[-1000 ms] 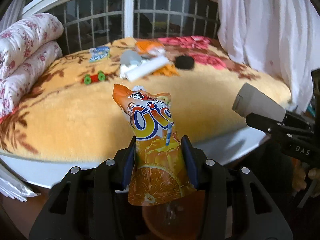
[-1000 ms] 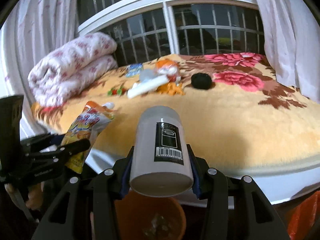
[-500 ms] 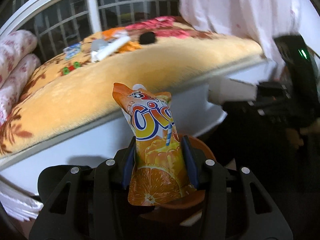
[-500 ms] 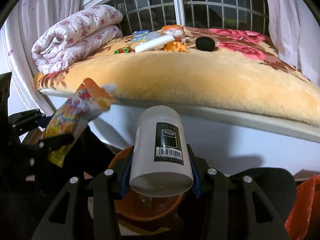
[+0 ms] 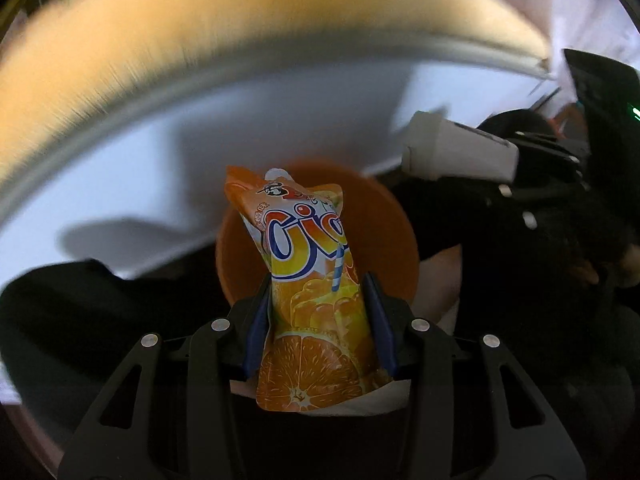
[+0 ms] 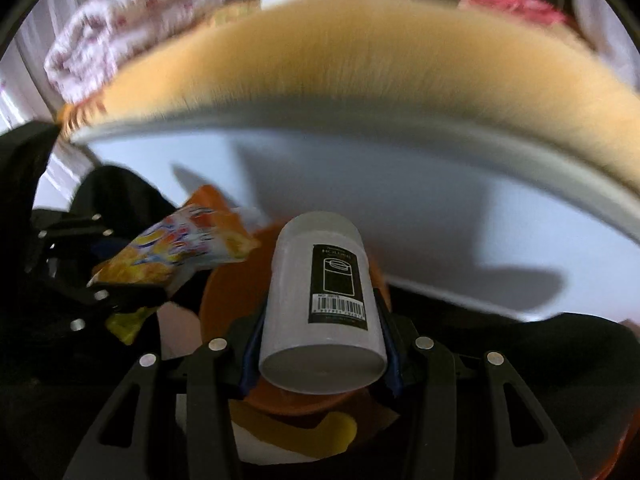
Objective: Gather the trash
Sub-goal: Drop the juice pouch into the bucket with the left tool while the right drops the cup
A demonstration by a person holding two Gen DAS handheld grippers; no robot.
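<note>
Juice pouch [image 5: 316,304] clamped in left gripper [image 5: 318,320], white cup [image 6: 320,300] (rim hidden) in right gripper [image 6: 320,344], bin [image 5: 384,232] half-covered

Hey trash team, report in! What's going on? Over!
Left gripper shut on juice pouch. Right gripper shut on white cup. Both above orange bin. Nothing in the way.

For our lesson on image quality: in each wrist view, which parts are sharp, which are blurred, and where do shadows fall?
Left wrist view: juice pouch and left gripper sharp; blanket edge streaked by motion blur; shadows on the white bed side.
Right wrist view: white container crisp; blanket and rolled quilt smeared; dark shadow at right.
</note>
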